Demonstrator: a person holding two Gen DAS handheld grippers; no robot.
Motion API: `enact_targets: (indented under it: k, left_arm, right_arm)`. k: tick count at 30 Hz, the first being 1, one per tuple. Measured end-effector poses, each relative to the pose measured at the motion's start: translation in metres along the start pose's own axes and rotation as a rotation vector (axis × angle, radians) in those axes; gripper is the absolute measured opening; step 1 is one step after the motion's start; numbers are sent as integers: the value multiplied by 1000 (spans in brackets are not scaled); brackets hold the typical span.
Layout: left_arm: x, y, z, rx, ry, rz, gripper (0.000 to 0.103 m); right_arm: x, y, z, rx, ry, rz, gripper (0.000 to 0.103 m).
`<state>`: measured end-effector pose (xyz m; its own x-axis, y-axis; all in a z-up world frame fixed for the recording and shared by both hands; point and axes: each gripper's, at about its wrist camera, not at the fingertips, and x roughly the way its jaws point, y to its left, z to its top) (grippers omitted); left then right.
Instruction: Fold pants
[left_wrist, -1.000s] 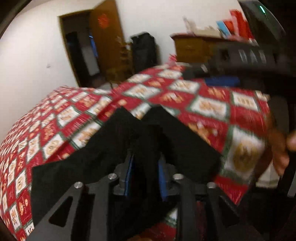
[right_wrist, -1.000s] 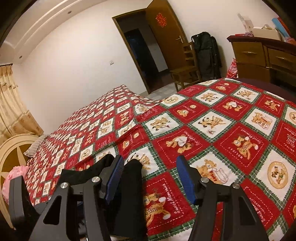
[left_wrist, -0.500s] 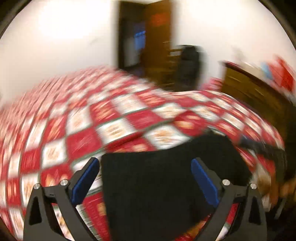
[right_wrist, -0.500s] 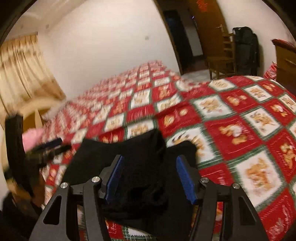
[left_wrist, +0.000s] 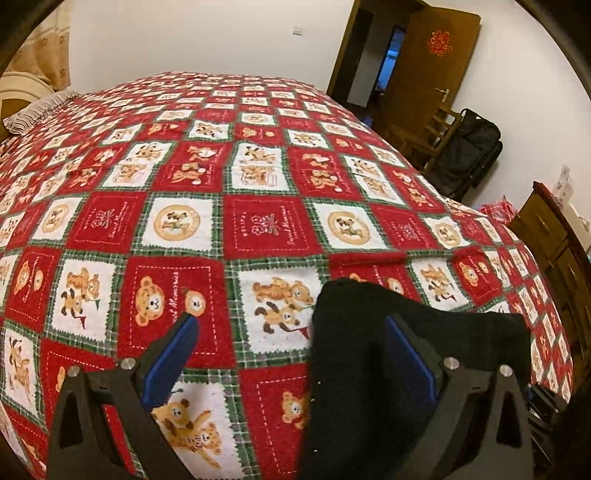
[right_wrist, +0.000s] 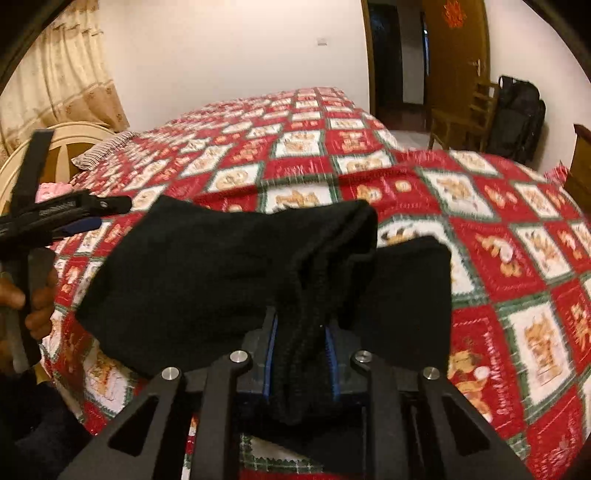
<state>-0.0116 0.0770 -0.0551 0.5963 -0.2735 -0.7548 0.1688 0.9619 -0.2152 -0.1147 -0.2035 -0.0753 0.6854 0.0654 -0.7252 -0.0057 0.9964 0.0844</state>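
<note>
A bed (left_wrist: 258, 229) under a red, white and green teddy-bear quilt (left_wrist: 177, 221) fills both views, with white walls, a brown door (left_wrist: 432, 62) at upper right and a cream curtain (right_wrist: 55, 85) at upper left. The black pants (right_wrist: 207, 269) lie bunched low on the quilt. The right tool (right_wrist: 301, 354) is closing, pads pressing a fold of them; the left tool (left_wrist: 288, 343) stands wide apart (nothing gripped, pants beside its right finger).

Pants (left_wrist: 369, 369) on bedspread (left_wrist: 258, 229)
</note>
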Motion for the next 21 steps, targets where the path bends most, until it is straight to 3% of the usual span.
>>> enact_targets:
  k: [4, 7, 10, 14, 18, 21]
  left_arm:
    - [-7, -4, 4, 21, -29, 15, 101]
    - [-7, -13, 4, 64, -43, 49, 101]
    - [1, -23, 1, 91, -37, 65, 101]
    - [17, -39, -8, 117, -9, 96, 101]
    - [38, -50, -21, 199, -15, 199, 103]
    - [40, -42, -25, 184, -14, 183, 103]
  right_arm:
    - [-37, 3, 0, -43, -81, -53, 22]
    - [-42, -6, -9, -54, -47, -94, 22]
    - [-20, -26, -22, 17, 32, -74, 23]
    - [-20, -26, -25, -12, 8, -71, 23]
    - [-26, -34, -25, 27, 18, -23, 28]
    - [-40, -40, -20, 67, -10, -29, 33]
